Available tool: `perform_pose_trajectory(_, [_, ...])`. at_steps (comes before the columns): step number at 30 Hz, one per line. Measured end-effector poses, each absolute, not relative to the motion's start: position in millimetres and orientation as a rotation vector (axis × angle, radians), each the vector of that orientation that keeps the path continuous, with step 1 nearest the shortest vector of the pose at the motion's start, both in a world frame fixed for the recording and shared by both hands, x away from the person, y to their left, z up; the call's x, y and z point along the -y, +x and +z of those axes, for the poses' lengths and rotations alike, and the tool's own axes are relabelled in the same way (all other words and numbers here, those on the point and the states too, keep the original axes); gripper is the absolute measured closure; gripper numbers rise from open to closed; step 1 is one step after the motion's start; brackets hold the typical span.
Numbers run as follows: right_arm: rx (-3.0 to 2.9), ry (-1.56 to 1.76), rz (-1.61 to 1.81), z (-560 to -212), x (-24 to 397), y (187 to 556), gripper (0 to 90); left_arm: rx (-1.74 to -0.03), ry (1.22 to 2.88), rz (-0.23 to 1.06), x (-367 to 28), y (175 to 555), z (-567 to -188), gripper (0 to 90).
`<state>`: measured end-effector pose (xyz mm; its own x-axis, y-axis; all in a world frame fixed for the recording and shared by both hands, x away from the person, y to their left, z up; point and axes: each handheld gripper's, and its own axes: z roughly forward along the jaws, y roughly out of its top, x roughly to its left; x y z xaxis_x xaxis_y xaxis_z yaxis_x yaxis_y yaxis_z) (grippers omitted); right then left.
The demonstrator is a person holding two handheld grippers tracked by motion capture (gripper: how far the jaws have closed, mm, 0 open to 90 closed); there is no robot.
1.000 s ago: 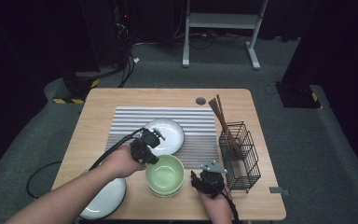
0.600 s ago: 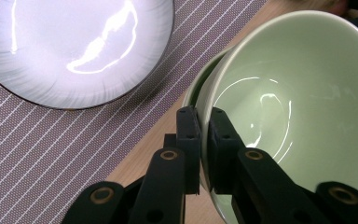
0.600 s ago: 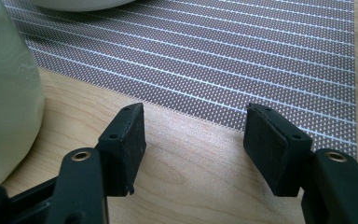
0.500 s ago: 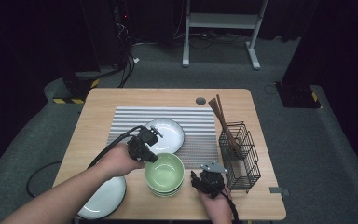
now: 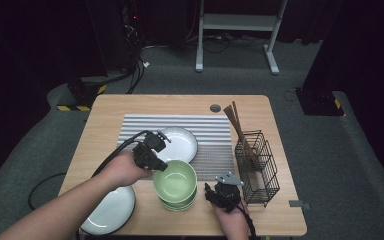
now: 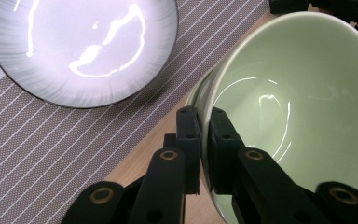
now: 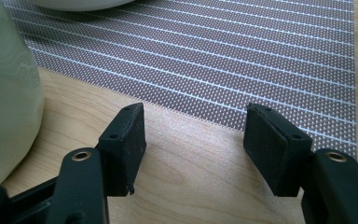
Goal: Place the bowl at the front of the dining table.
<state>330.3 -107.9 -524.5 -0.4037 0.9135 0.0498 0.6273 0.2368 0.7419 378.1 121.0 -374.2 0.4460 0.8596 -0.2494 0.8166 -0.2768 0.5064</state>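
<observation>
My left gripper (image 5: 152, 159) (image 6: 200, 116) is shut on the near-left rim of a pale green bowl (image 5: 175, 181) (image 6: 289, 93), one jaw outside the wall and one inside. That bowl is on top of a short stack of like green bowls (image 5: 176, 204) at the table's front middle; whether it rests on them I cannot tell. My right gripper (image 5: 221, 192) (image 7: 193, 126) stands open just right of the stack, low over the wood, nothing between its jaws. The green bowl's wall (image 7: 4, 93) is at its left.
A white plate (image 5: 180, 144) (image 6: 79, 46) lies on the grey striped mat (image 5: 215, 130) (image 7: 214, 56) behind the bowls. A pale plate (image 5: 111, 210) lies at the front left. A black wire basket (image 5: 257, 167) holding chopsticks (image 5: 237, 125) stands at the right.
The left gripper, with the green bowl in it, has shifted slightly to the left and away. The right gripper has stayed where it was.
</observation>
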Motion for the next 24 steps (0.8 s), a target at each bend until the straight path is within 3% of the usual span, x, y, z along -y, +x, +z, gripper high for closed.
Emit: perform_pose_trajectory(24, [-2.121, 1.418, 0.987, -524, 108, 330, 38.5, -1.421, 2.051, 0.083, -139, 389, -361, 84.6])
